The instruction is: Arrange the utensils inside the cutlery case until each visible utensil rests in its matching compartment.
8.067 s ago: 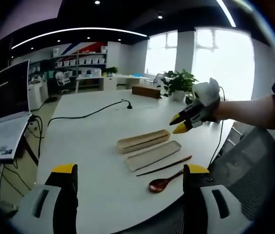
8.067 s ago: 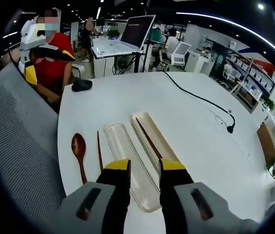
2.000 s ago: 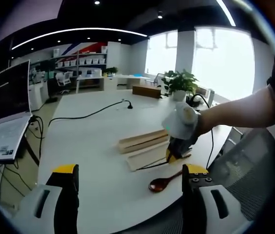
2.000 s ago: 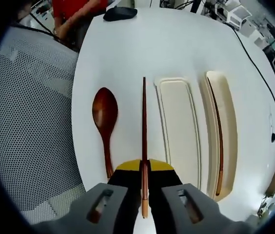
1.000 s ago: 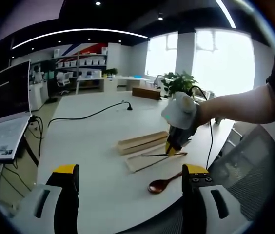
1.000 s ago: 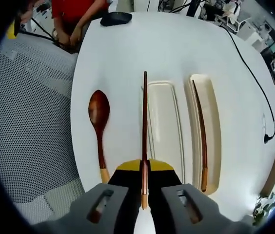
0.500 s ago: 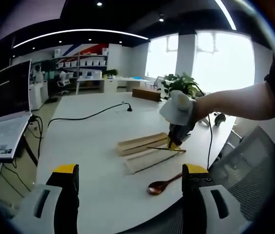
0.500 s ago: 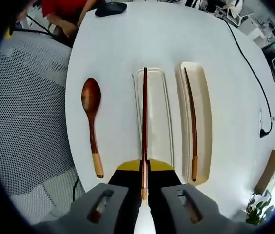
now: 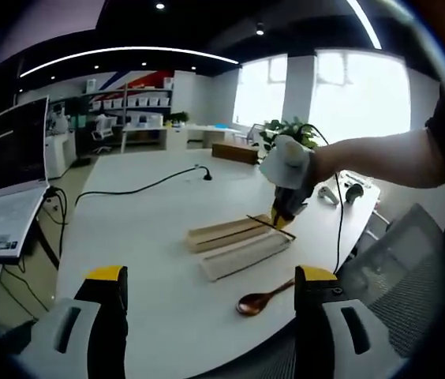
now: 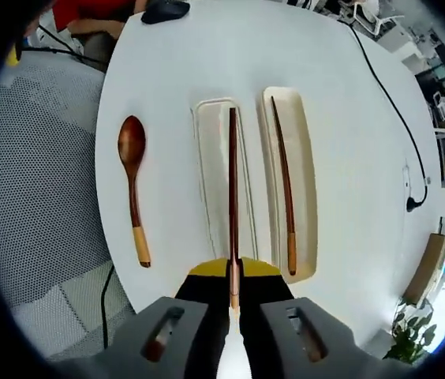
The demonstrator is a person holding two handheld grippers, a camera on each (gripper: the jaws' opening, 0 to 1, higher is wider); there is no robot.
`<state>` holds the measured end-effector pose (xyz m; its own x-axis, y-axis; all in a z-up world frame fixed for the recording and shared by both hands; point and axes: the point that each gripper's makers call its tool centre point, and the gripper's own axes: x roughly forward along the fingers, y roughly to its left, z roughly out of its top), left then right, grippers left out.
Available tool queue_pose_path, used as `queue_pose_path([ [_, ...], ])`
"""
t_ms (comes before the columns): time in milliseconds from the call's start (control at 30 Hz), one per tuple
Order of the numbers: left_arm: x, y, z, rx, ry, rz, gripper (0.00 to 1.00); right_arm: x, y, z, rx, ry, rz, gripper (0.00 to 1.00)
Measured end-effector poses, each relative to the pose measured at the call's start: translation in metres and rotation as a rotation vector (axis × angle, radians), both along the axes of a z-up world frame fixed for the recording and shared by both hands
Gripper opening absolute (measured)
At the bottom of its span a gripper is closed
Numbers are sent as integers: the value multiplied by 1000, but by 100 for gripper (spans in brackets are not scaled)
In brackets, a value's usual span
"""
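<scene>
We take the cutlery case [image 10: 305, 170] as our landmark: a pale, long tray lying on the white worktop [image 10: 349, 103], with its flat lid [image 10: 211, 170] lying just beside it and parallel. In the right gripper view, our right tongs [image 10: 233, 278] are clamped narrow on the pale end of one dark chopstick [image 10: 233, 189], which runs straight out ahead of them, raised over the lid's edge nearest the case. A second chopstick [image 10: 282, 178] already lies lengthwise inside the case. The wooden spoon [image 10: 132, 178] rests on the worktop on the far side of the lid from the case, near the worktop's edge, bowl pointing away from us and pale handle tip toward us. A black cable [image 10: 392, 110] crosses the worktop on the other side of the case, well apart from it. A mesh chair back [image 10: 41, 197] sits off the worktop edge beyond the spoon. In the left gripper view, our left tongs [image 9: 211, 288] stand wide apart with nothing between them, held back from the case [image 9: 226, 231], and we see the right tongs [image 9: 283, 215] reaching over the case's end with the chopstick [image 9: 263, 223] held above it; the spoon [image 9: 263, 298] lies nearer to us than the lid [image 9: 242, 254]. A laptop [image 9: 5, 189] stands far off to one side of the case.
</scene>
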<state>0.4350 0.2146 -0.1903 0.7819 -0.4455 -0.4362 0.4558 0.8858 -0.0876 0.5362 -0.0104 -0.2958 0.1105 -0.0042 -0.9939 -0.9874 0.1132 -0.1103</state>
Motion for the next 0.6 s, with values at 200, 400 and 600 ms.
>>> queue_pose_path([
  [200,0,0,-1,0,3,0,90,12,-10,10,0,-40,-27,0],
  [400,0,0,-2,5,6,-2,90,14,-18,14,6,-51,-48,0],
  [600,0,0,0,-5,-1,3,90,22,-29,24,21,-80,-89,0],
])
